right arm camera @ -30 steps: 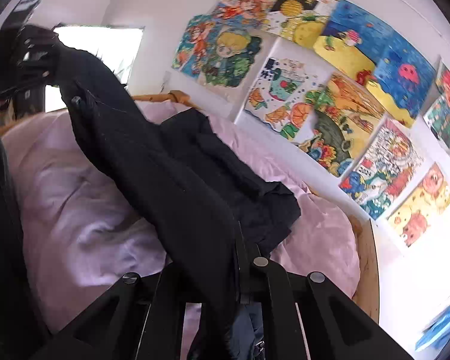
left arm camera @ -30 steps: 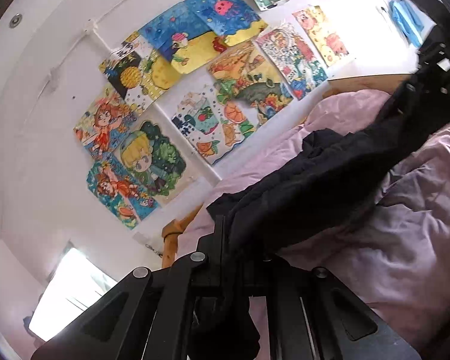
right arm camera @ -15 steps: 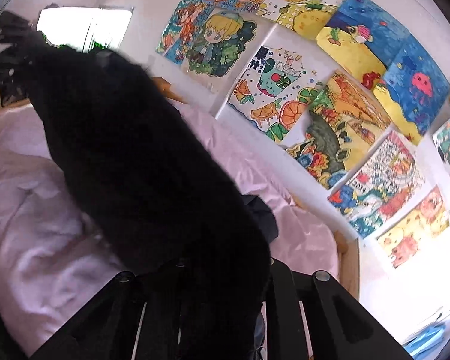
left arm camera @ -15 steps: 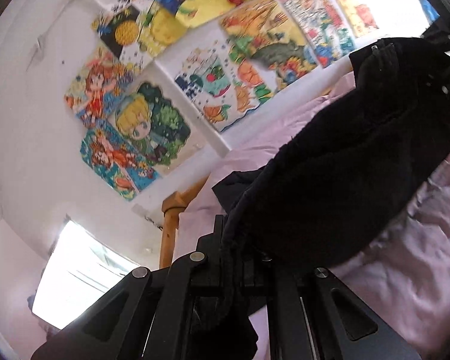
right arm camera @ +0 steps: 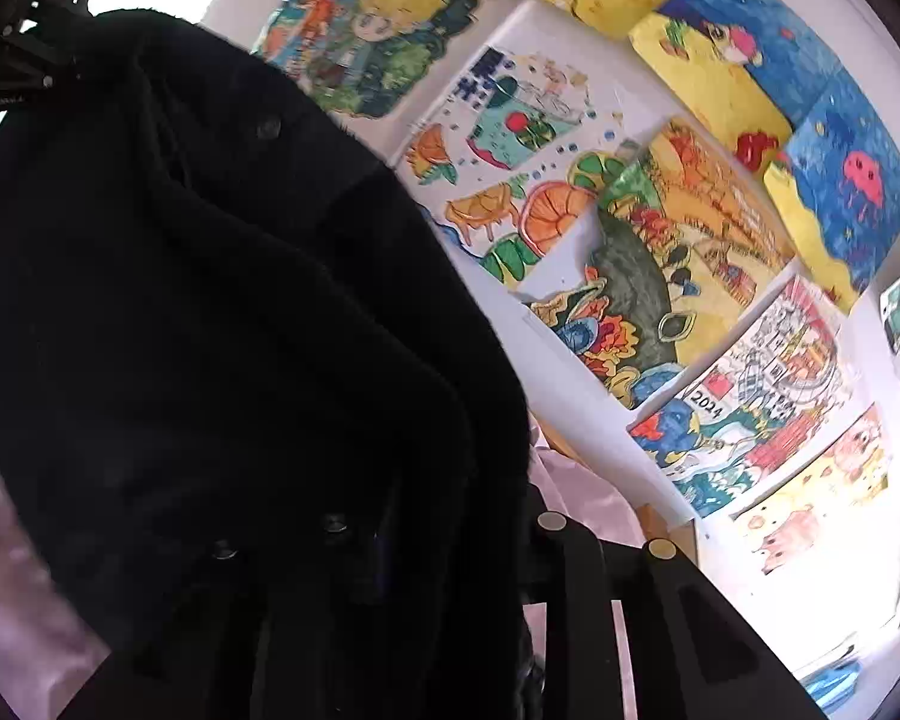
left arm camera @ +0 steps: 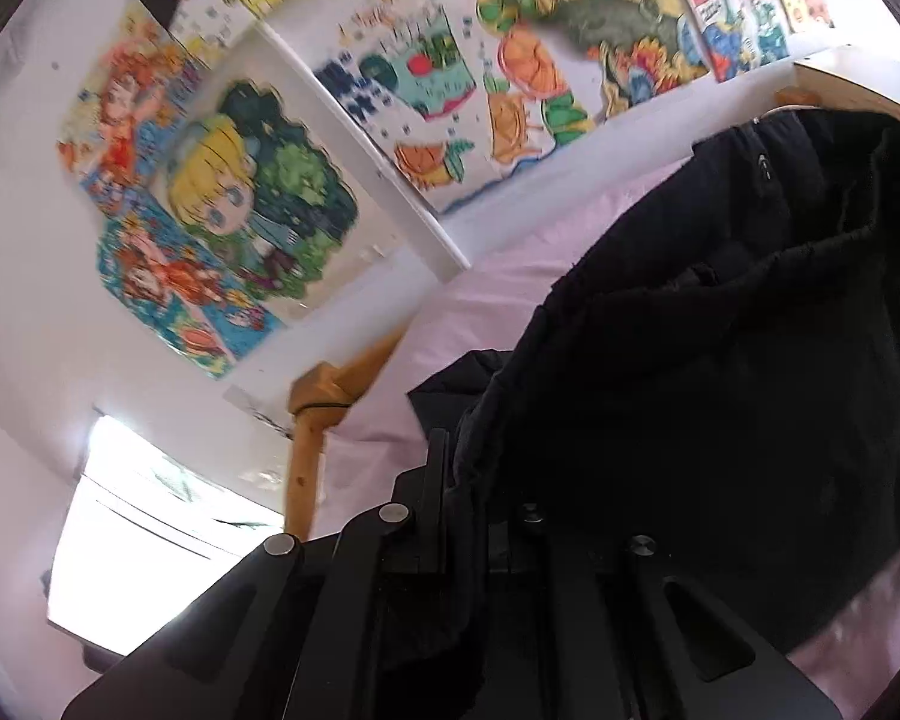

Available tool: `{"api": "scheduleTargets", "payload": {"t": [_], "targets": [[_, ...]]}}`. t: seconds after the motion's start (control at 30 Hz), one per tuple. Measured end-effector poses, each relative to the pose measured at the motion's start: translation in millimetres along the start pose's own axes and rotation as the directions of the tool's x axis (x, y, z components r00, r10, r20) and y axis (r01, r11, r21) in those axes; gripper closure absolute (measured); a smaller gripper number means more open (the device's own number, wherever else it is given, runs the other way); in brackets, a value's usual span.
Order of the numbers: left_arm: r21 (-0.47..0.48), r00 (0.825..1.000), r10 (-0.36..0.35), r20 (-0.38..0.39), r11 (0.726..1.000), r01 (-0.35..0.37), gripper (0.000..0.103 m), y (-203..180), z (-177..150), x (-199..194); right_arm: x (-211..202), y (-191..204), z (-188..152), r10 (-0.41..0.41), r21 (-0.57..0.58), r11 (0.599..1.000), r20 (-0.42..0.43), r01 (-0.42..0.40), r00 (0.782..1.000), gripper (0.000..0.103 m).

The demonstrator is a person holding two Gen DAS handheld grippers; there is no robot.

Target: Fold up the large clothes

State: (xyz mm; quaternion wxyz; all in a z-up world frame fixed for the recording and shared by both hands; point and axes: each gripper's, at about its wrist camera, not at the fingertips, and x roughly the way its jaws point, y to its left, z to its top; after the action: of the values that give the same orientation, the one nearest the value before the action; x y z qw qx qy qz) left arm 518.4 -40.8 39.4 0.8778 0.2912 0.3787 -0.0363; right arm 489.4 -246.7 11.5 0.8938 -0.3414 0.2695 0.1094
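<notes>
Since the earlier frames, both grippers have swung toward the poster wall, and the black garment, then stretched as a band above the pink bedding, now bunches close and fills much of each view.

Left gripper: jaws together, clamped on a fold of the black garment, which rises from between the fingers and spreads to the right of them, over the pink bedding.

Right gripper: jaws have just been opening. The garment lies over and between the fingers; whether the pads press on it cannot be told, as the cloth hides the left finger.

Count: one black garment, with three small round fasteners visible in the right wrist view; two grippers; one wooden bed post, beyond the bedding's left edge in the left wrist view; one bright window, left of that post. At least eight coloured drawings hang on the wall behind the bedding.
</notes>
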Motion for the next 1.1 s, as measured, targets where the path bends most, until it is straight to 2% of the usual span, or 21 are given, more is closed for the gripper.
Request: {"api": "scheduleTargets", "payload": {"t": [0.13,0.2,0.27,0.33,0.4,0.47,0.5,0.63,0.67,0.8,0.87,0.9,0.97,1.0,1.03,1.1], "targets": [[-0.037,0.998,-0.062,-0.027,0.997,0.061,0.096,3.5,-1.9,44.9,30.5,-7.0,-9.2,0.022,0.081,0.996,0.014,-0.023,1.000,0.067],[-0.055,0.995,-0.097,-0.023,0.994,0.095,0.096,6.2,-5.5,65.2,41.4,-17.6,-19.3,0.076,0.161,0.984,0.030,-0.080,0.997,0.059],[-0.086,0.991,-0.130,-0.024,0.988,0.128,0.096,9.3,-8.2,80.9,45.2,-30.5,-29.9,0.104,0.242,0.963,0.065,-0.117,0.992,0.033],[-0.128,0.984,-0.179,-0.023,0.976,0.175,0.094,15.0,-10.4,97.2,44.1,-46.5,-42.0,0.138,0.318,0.933,0.124,-0.171,0.983,0.021],[-0.149,0.976,-0.217,-0.015,0.966,0.213,0.094,18.2,-9.3,105.9,47.1,-65.1,-51.1,0.176,0.372,0.901,0.164,-0.226,0.971,0.019],[-0.163,0.969,-0.248,-0.003,0.956,0.244,0.093,21.5,-9.2,110.3,50.5,-74.8,-57.8,0.170,0.408,0.885,0.166,-0.225,0.971,0.010],[-0.169,0.965,-0.263,-0.001,0.951,0.259,0.093,23.1,-8.2,112.3,54.0,-80.5,-63.0,0.165,0.437,0.872,0.162,-0.220,0.973,0.009],[-0.227,0.933,-0.357,0.041,0.906,0.357,0.091,40.5,-11.3,110.7,79.6,-105.4,-84.7,0.228,0.563,0.782,0.141,-0.267,0.963,0.008],[-0.238,0.919,-0.391,0.056,0.888,0.393,0.090,46.4,-13.9,108.5,86.5,-109.3,-93.3,0.257,0.599,0.749,0.132,-0.284,0.957,0.008],[-0.264,0.875,-0.473,0.100,0.836,0.482,0.083,63.2,-17.1,106.3,109.4,-117.7,-124.0,0.363,0.696,0.628,0.134,-0.349,0.922,0.008],[-0.266,0.864,-0.492,0.111,0.823,0.502,0.083,67.0,-17.4,106.3,113.6,-119.3,-130.5,0.396,0.721,0.578,0.161,-0.382,0.904,0.009],[-0.261,0.860,-0.498,0.113,0.820,0.510,0.083,67.4,-17.5,105.4,113.4,-119.3,-130.9,0.404,0.721,0.569,0.173,-0.395,0.898,0.012],[-0.242,0.852,-0.508,0.123,0.817,0.523,0.083,68.1,-17.6,101.8,114.1,-117.2,-126.0,0.414,0.707,0.578,0.176,-0.407,0.893,0.031],[-0.232,0.850,-0.512,0.128,0.817,0.527,0.083,68.9,-16.9,100.4,113.2,-115.0,-123.1,0.412,0.692,0.593,0.177,-0.411,0.894,0.037],[-0.223,0.849,-0.510,0.134,0.820,0.528,0.083,70.5,-15.7,98.6,112.0,-112.8,-119.9,0.408,0.679,0.608,0.176,-0.411,0.896,0.049],[-0.219,0.860,-0.492,0.133,0.832,0.510,0.079,73.3,-15.9,97.2,110.2,-108.1,-113.9,0.385,0.655,0.646,0.165,-0.393,0.908,0.054]]}}
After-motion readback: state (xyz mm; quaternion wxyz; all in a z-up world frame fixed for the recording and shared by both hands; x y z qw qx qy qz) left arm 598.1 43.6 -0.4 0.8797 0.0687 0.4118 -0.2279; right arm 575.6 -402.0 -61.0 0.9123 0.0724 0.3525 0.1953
